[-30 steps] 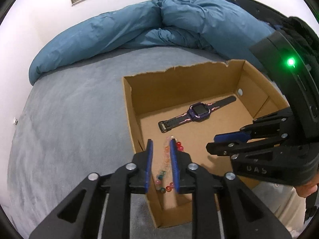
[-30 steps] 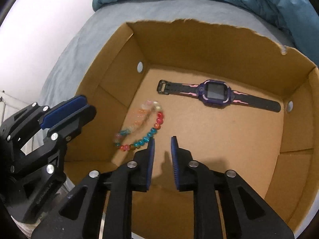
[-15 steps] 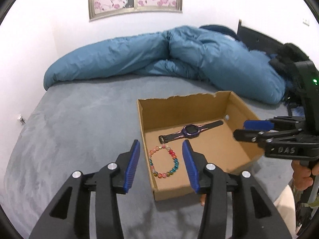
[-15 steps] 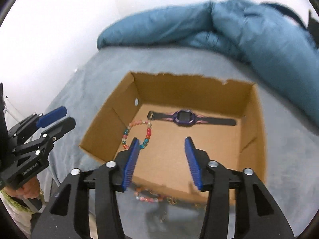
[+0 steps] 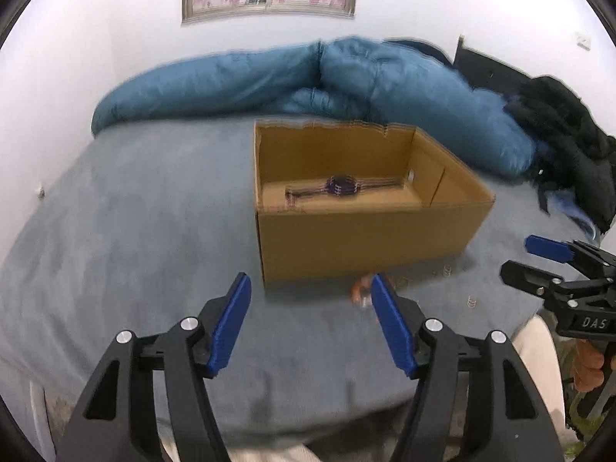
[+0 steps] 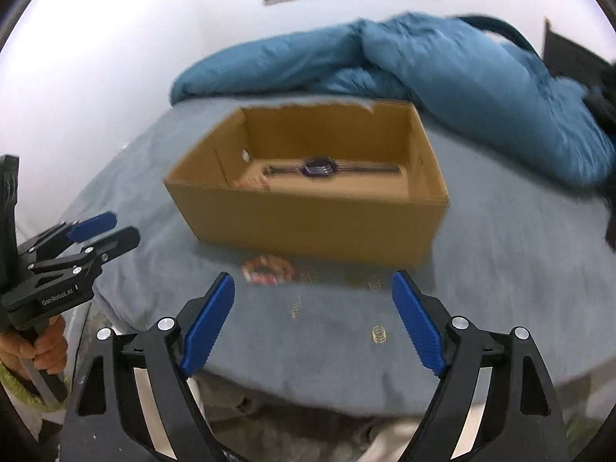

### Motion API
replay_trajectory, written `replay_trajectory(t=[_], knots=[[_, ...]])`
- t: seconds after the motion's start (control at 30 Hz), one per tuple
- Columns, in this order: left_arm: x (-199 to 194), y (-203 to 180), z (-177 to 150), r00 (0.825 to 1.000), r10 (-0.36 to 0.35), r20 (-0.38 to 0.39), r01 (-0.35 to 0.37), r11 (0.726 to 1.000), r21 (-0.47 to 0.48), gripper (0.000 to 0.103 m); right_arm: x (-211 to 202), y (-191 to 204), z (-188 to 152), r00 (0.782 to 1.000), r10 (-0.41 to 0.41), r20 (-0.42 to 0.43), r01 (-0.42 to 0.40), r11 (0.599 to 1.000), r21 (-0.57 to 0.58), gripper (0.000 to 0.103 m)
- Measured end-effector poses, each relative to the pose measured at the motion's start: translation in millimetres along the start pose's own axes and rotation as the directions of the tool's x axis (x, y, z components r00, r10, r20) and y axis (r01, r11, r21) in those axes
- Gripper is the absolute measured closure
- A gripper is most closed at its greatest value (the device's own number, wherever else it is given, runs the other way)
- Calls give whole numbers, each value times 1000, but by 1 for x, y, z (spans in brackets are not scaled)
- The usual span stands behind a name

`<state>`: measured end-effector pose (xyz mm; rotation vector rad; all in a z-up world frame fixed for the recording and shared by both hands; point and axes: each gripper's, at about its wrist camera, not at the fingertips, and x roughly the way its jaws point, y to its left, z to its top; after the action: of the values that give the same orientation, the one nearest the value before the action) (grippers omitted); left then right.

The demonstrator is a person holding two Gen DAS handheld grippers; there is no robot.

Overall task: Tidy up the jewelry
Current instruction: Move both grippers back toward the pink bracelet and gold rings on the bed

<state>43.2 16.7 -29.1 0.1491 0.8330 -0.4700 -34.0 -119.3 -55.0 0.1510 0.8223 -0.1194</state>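
From my left wrist camera, my left gripper (image 5: 310, 323) hangs spread apart, empty, short of the cardboard box (image 5: 362, 238) holding a purple watch (image 5: 340, 186). From my right wrist camera, my right gripper (image 6: 313, 323) gapes wide; a beaded bracelet (image 6: 267, 269) lies just before the box.

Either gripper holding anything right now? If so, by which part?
Nothing held. Left gripper and right gripper are both wide open and empty, short of the cardboard box; a beaded bracelet lies loose on the bed.
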Motion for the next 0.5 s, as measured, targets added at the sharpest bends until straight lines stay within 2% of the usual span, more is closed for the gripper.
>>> replay_trajectory(t=[0.1, 0.3, 0.5], knots=[[6, -2, -14, 999, 25, -30, -25, 1000, -10, 38, 7, -8, -14, 999, -23, -38, 24, 999, 42, 18], [26, -1, -30, 996, 60, -63, -63, 997, -46, 32, 27, -11, -24, 995, -61, -78, 65, 997, 50, 14], [65, 3, -26, 995, 60, -82, -61, 998, -17, 32, 61, -5, -23, 999, -34, -37, 34, 999, -1, 14]])
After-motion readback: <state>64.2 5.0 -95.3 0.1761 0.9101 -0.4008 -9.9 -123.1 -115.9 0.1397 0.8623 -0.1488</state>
